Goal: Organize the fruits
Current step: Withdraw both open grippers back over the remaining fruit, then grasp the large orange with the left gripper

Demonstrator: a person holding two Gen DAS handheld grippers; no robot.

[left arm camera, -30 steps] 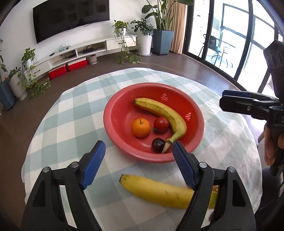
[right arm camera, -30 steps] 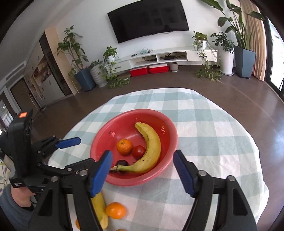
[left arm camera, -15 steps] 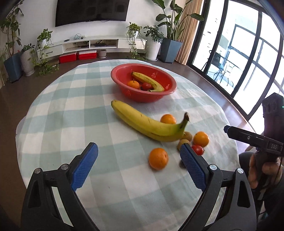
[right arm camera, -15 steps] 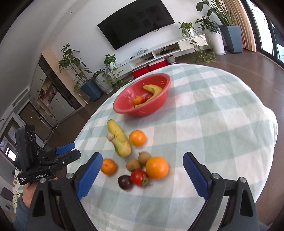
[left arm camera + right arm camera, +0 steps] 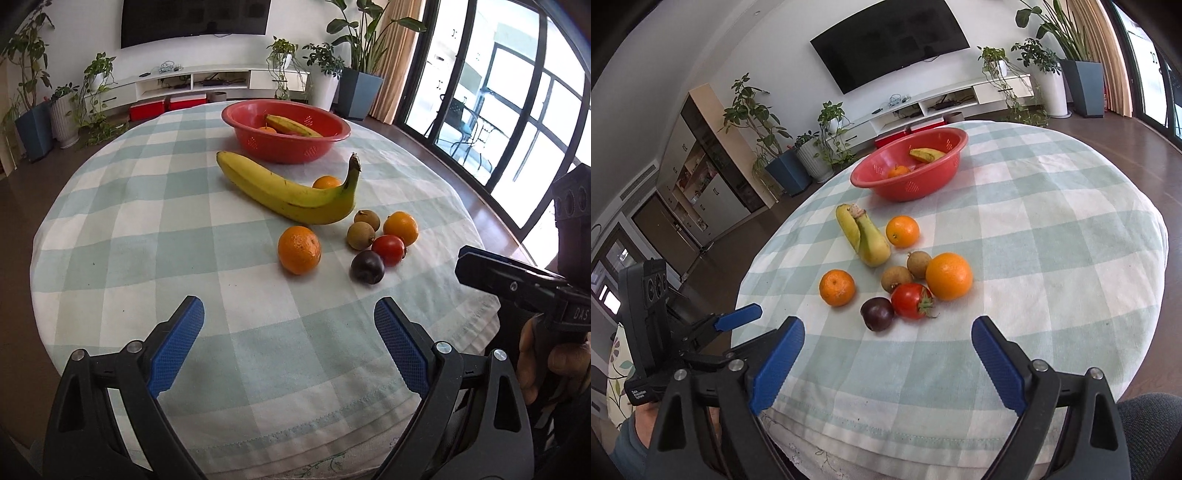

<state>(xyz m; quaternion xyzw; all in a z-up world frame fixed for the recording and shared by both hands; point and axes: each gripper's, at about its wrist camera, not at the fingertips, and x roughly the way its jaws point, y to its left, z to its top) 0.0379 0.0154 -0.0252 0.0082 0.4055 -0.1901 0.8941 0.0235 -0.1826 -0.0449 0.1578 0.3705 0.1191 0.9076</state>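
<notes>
The left gripper (image 5: 288, 332) is spread wide, with nothing between its blue pads (image 5: 177, 345). It hangs over the near edge of the round table (image 5: 147, 229), which has a green and white checked cloth. The right gripper (image 5: 888, 350) is spread wide too and holds nothing. It also hangs over the near edge of the table.

Just past the right gripper lies a dark plum (image 5: 876, 314). A red tomato (image 5: 911, 301) touches it. Next to the tomato sits a big orange (image 5: 948, 276). Two small brown fruits (image 5: 897, 278) lie behind the tomato, close together. A smaller orange (image 5: 837, 287) sits alone to the left of the plum. Farther back is one more orange (image 5: 902, 231), just beside a long yellow banana (image 5: 288, 192). The banana lies flat on the cloth with its stem pointing up.

At the far side of the table stands a red bowl (image 5: 286, 147). In it are another banana (image 5: 291, 125) and an orange fruit (image 5: 898, 171). The rest of the inside is hidden by the rim.

The person's hand (image 5: 546, 362) holds the right gripper's handle at the right edge of the left camera's view. Behind the table are a dark TV (image 5: 890, 40) on the wall, a white shelf (image 5: 207, 83) and many green plants (image 5: 753, 122) in pots.
</notes>
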